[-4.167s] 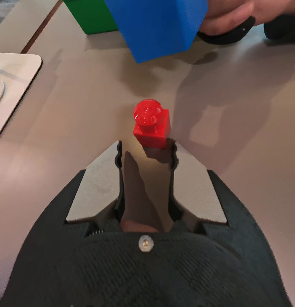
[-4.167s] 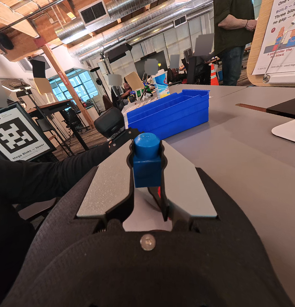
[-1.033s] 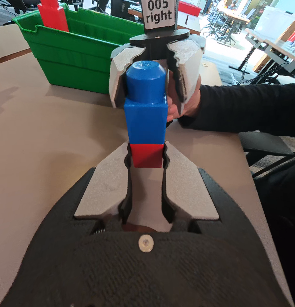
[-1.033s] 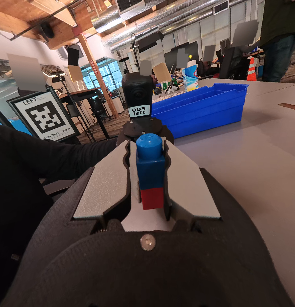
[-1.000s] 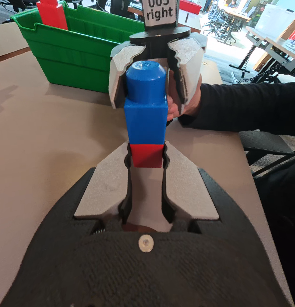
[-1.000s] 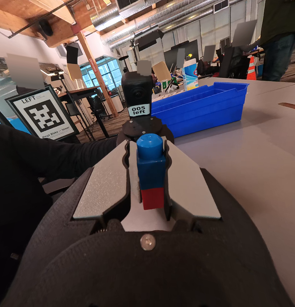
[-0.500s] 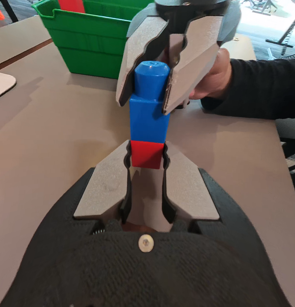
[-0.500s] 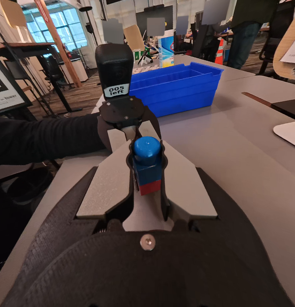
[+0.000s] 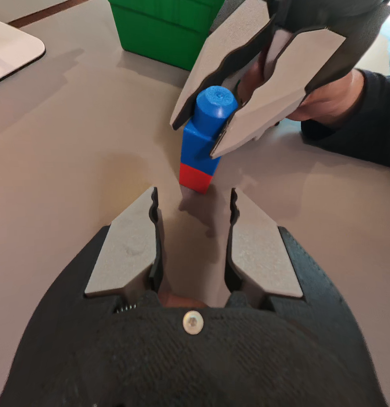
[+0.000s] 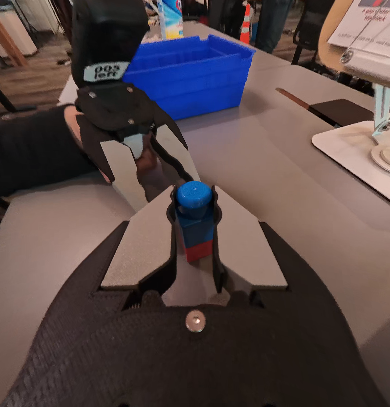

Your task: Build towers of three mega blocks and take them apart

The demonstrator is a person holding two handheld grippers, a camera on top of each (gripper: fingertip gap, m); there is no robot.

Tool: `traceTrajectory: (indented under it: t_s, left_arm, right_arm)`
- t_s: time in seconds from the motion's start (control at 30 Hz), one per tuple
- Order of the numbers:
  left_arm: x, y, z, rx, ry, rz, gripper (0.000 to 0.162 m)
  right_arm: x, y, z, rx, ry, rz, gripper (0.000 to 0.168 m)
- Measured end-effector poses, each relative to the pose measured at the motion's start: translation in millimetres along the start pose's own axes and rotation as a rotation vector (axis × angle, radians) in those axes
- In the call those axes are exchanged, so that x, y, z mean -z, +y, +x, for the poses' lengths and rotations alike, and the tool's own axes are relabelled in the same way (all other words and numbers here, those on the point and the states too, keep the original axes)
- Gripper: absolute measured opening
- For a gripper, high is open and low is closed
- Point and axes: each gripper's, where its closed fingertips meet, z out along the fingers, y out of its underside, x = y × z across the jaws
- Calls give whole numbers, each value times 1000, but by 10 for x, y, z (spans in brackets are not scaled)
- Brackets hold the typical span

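Our right gripper (image 10: 193, 211) is clamped on the blue block (image 10: 195, 222), whose stud sits between its fingertips. That block is stacked on a red block (image 9: 195, 178) standing on the counter (image 9: 68, 136). Our left gripper (image 9: 193, 198) is spread wide with nothing in it, just short of the red block. Beyond stand a green bin (image 9: 165, 33) and a blue bin (image 10: 189, 74).
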Motion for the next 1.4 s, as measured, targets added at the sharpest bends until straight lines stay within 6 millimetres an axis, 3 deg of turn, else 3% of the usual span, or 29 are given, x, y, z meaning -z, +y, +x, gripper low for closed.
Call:
traceTrajectory:
  t_s: [0.2,0.33,0.43,0.6,0.7,0.8,0.9,1.0,1.13,1.2,1.3,1.4]
  left_arm:
    - [74,13,2,19,-18,3,73]
    - [432,-54,-80,98,-157,88,71]
    - [952,-86,-237,103,-325,105,70]
    - [2164,-95,-822,122,-650,84,65]
    - [2832,179,-1286,197,-845,-16,66]
    - [3205,705,-1660,343,-975,-188,68]
    - [3386,1193,-1918,435,-1095,-353,66]
    - [3448,1486,-2039,522,-1153,-449,65]
    - [3378,1669,-2045,559,-1139,-551,62]
    - [3314,1745,-1999,590,-1102,-594,68]
    - [3303,1841,-1955,603,-1077,-662,62]
    - [3201,1894,-1904,672,-1008,-634,78]
  right_arm:
    - [-56,14,-75,5,-31,-2,30]
    - [-12,-41,-91,0,-47,35,37]
    - [43,-164,-138,-25,-90,109,43]
    - [151,-328,-144,-57,-115,201,45]
    - [210,-403,-134,-65,-111,236,45]
    - [238,-443,-127,-75,-110,258,44]
    - [235,-443,-135,-76,-112,255,44]
    - [249,-452,-153,-68,-110,257,43]
    - [277,-486,-157,-71,-115,269,43]
    - [287,-503,-157,-73,-119,276,43]
    - [293,-516,-170,-74,-126,280,43]
    - [285,-519,-203,-74,-140,277,44]
